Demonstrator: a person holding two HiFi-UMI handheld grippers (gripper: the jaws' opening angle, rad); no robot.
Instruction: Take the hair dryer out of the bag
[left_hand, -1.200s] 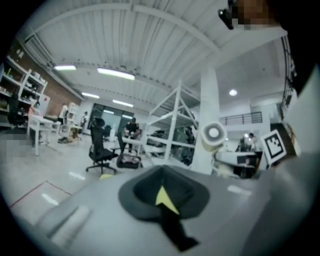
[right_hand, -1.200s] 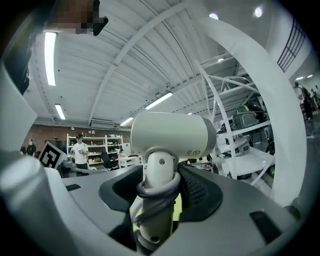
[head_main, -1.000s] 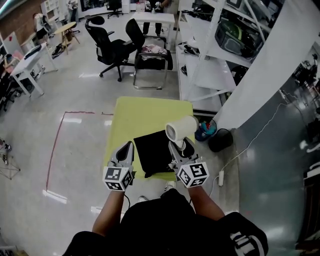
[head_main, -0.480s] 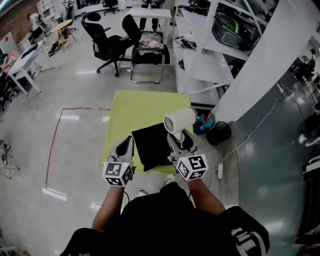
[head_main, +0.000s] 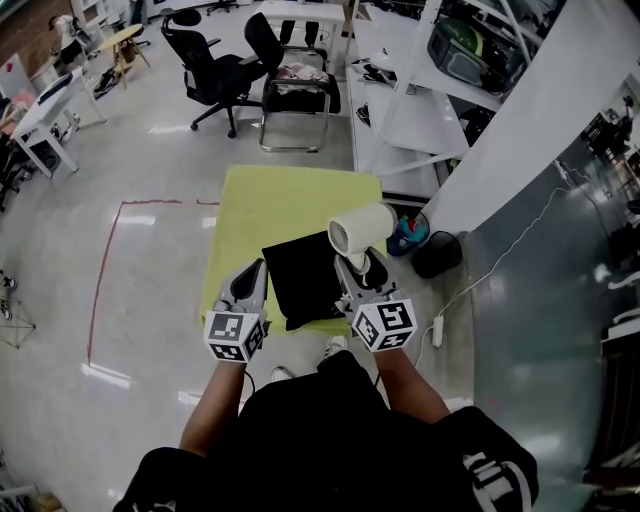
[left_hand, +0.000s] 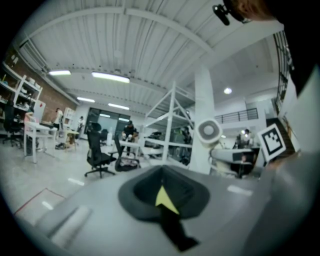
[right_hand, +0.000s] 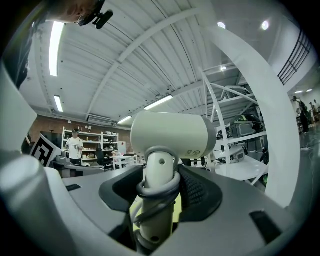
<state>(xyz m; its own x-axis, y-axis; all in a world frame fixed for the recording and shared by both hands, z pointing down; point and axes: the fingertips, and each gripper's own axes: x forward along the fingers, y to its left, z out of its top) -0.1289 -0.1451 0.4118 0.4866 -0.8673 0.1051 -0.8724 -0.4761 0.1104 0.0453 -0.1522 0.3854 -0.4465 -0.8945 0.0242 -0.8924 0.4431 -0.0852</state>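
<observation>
My right gripper (head_main: 357, 270) is shut on the handle of a white hair dryer (head_main: 362, 229), held upright above the right side of the table, clear of the bag. In the right gripper view the hair dryer (right_hand: 170, 137) fills the middle, its handle with the grey cord wound round it clamped between the jaws of my right gripper (right_hand: 159, 200). A flat black bag (head_main: 300, 277) lies on the yellow-green table (head_main: 290, 205) between the grippers. My left gripper (head_main: 250, 283) hovers at the bag's left edge, shut with nothing in it. In the left gripper view my left gripper (left_hand: 162, 197) shows closed pads, and the hair dryer (left_hand: 208, 131) is off to the right.
A white shelving rack (head_main: 420, 110) stands at the table's right, with a blue cup (head_main: 408, 242) and a black bin (head_main: 437, 254) at its foot. Black office chairs (head_main: 215, 75) stand beyond the table. A red tape line (head_main: 105, 275) marks the floor at the left.
</observation>
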